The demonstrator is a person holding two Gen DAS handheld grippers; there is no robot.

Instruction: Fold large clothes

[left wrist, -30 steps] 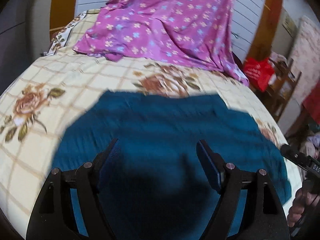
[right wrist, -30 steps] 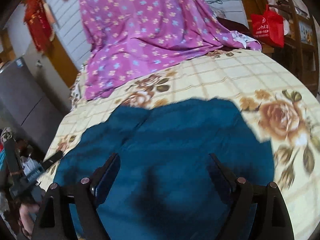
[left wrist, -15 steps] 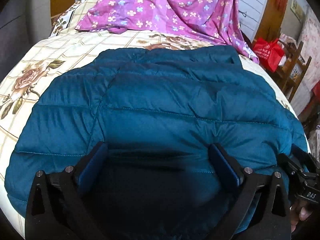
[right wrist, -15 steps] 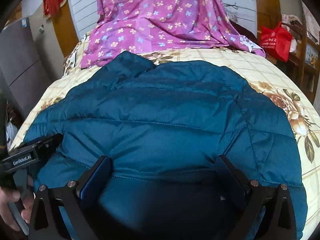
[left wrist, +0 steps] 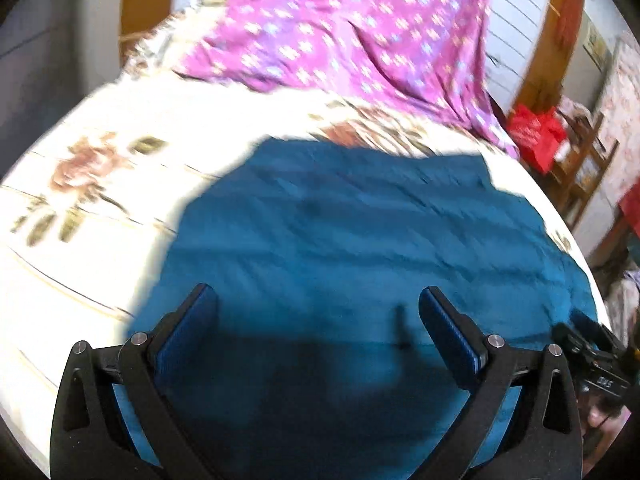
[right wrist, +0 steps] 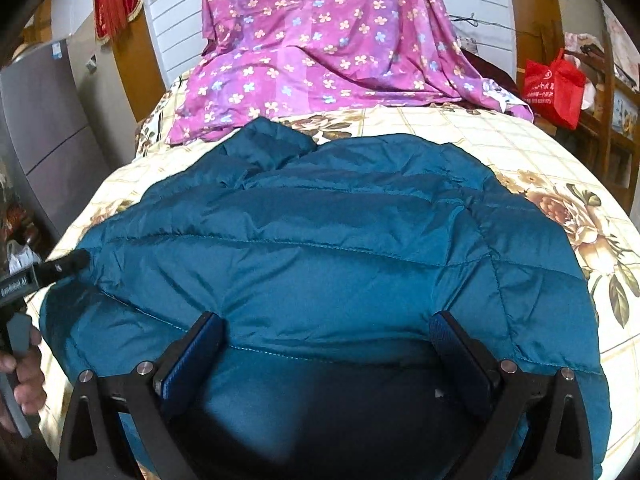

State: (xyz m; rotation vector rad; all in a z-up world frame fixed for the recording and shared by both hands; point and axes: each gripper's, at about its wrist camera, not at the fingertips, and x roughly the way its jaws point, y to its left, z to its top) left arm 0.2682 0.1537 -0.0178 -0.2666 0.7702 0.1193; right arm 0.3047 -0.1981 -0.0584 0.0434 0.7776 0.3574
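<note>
jacket (right wrist: pixel 320 248), teal, quilted and puffy, lies spread flat on the floral bedspread (right wrist: pixel 532 148), and serves as the reference for all positions below. its stitched seams run side to side across the panel, and a bunched fold, possibly a sleeve or collar, sits at its far left corner. the right gripper (right wrist: pixel 326 344) hovers over the near hem of the jacket with its jaws spread wide; the blue-padded fingers (right wrist: pixel 192 356) stand apart with only fabric seen between them, and nothing is clamped. the left gripper (left wrist: pixel 318 328) hangs over the near part of the jacket too, jaws likewise spread wide and holding nothing; its view is motion-blurred, so contact between pads and fabric cannot be judged. in the right wrist view the left gripper appears again at the jacket's left edge, its black tip against or just beside the fabric, with the person's hand (right wrist: pixel 24 380) on the handle below. beyond the far edge of the jacket a magenta flowered sheet (right wrist: pixel 320 48) drapes down from the white slatted wall (right wrist: pixel 176 20) onto the bedspread, apart from the jacket. off to the far right of the jacket a red bag (right wrist: pixel 554 88) sits by wooden shelving. to the far left stands a grey fridge (right wrist: pixel 40 128).
</note>
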